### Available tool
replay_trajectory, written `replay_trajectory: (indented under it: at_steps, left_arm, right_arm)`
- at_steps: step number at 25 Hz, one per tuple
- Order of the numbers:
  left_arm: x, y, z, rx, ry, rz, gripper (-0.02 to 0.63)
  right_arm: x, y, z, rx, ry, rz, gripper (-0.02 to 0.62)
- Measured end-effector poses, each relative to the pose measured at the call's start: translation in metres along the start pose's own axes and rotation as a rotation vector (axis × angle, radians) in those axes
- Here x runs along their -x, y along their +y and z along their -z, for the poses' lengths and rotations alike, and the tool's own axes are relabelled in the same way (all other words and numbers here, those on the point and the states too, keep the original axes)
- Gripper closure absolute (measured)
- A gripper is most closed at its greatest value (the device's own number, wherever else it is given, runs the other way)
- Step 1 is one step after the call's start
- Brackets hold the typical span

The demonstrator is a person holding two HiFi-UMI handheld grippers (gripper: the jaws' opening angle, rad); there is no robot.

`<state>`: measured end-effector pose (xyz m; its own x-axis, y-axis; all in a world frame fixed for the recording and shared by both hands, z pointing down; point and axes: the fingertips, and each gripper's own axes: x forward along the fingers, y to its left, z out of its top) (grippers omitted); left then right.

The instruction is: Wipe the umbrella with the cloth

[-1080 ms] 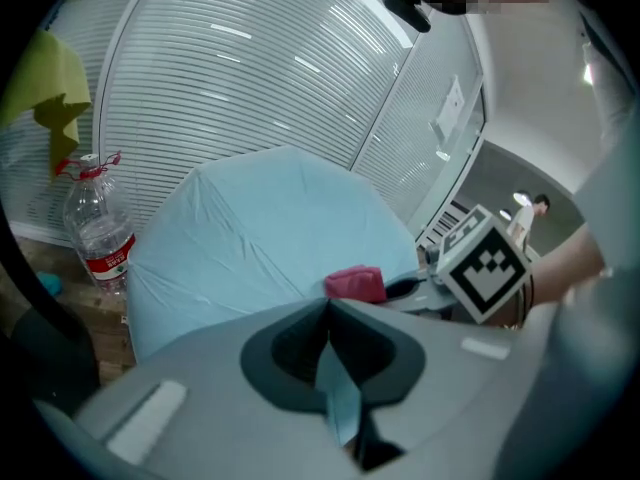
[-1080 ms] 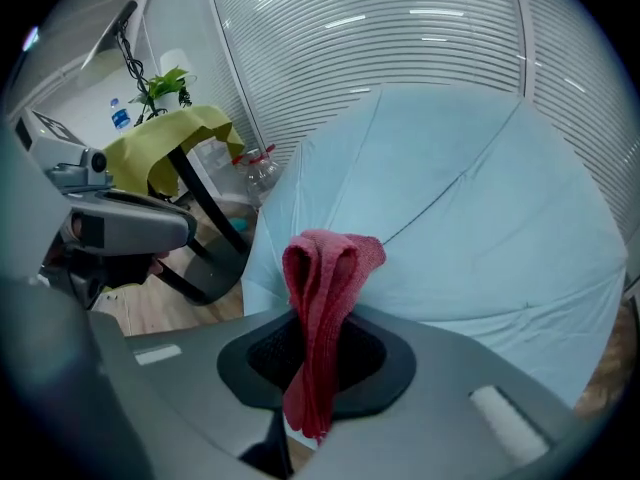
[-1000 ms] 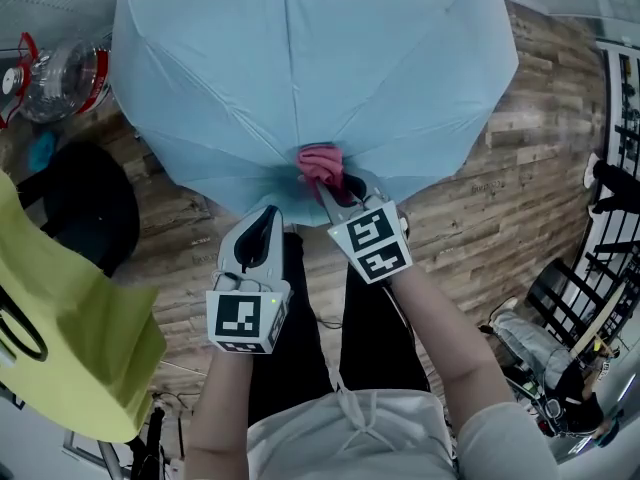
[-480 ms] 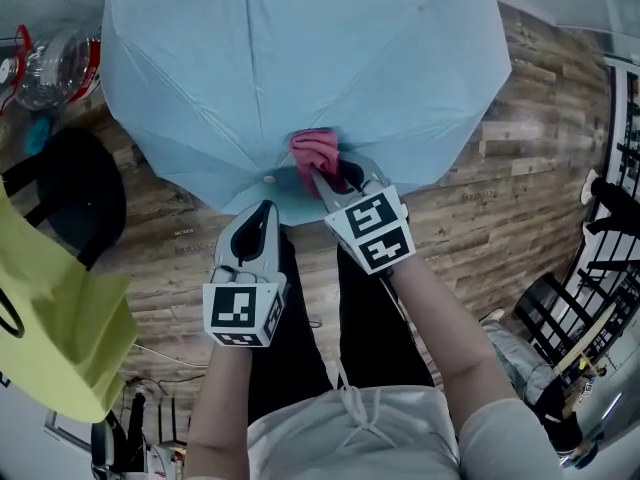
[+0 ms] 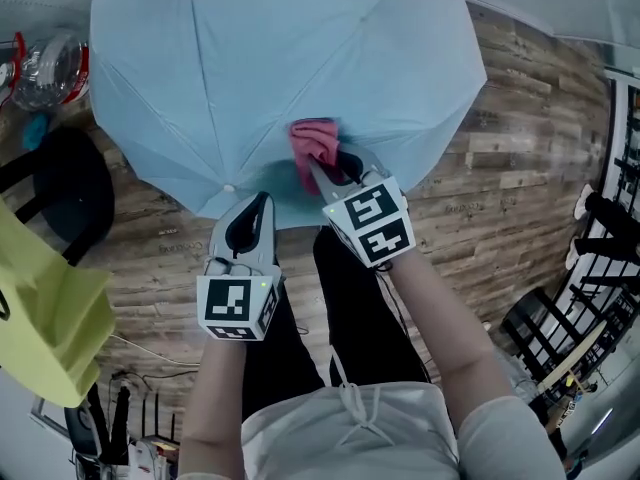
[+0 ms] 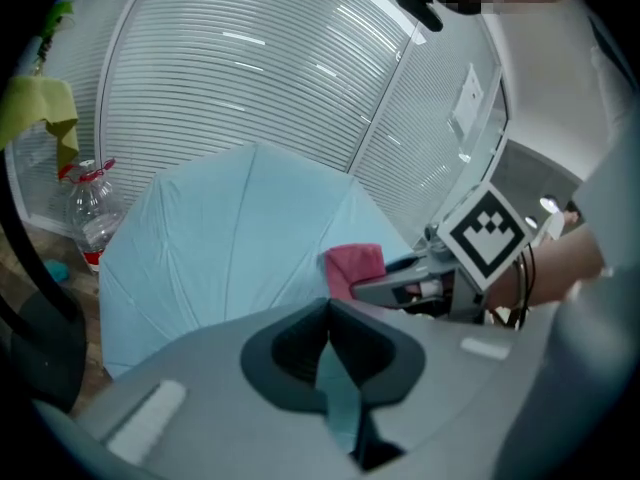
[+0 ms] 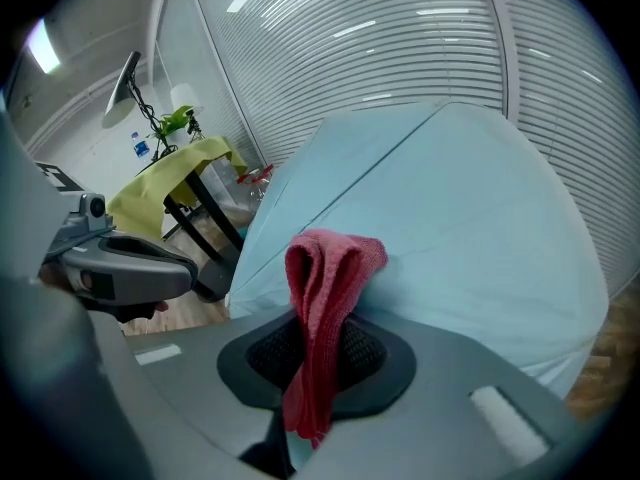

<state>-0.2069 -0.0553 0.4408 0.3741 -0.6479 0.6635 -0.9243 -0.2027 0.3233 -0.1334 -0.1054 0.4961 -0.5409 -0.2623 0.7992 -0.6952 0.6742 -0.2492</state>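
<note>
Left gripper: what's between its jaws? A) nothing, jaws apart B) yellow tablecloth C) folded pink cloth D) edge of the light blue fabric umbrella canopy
D: in the left gripper view, the left gripper has its jaws closed on a strip of the light blue fabric umbrella canopy. The folded pink cloth is clamped in the right gripper and pressed against the canopy.

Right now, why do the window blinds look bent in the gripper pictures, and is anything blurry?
Left gripper view: the wide-angle lens bows the blinds into arcs, corners go dark, and the close left gripper looks soft. Right gripper view: same bowing, a bright light flares top left, cloth sharp. Head view: even light, umbrella crisp, sheen on the floor.
</note>
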Motion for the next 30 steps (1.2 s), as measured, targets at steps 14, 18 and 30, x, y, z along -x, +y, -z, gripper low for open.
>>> replay_trajectory:
  at_steps: [14,18,30]
  left_arm:
    - [-0.049,-0.085,-0.007,-0.005,0.007,-0.017,0.598]
    - [-0.065,-0.113,-0.016,-0.015,0.011,0.001,0.598]
    - [-0.105,-0.157,-0.055,-0.061,0.011,0.029,0.600]
  right_arm:
    - [0.062,-0.107,0.008,0.032,-0.005,0.029,0.540]
    - [0.079,-0.136,0.010,0.034,0.002,0.037,0.540]
    - [0.120,-0.216,0.015,-0.023,0.015,0.083,0.538]
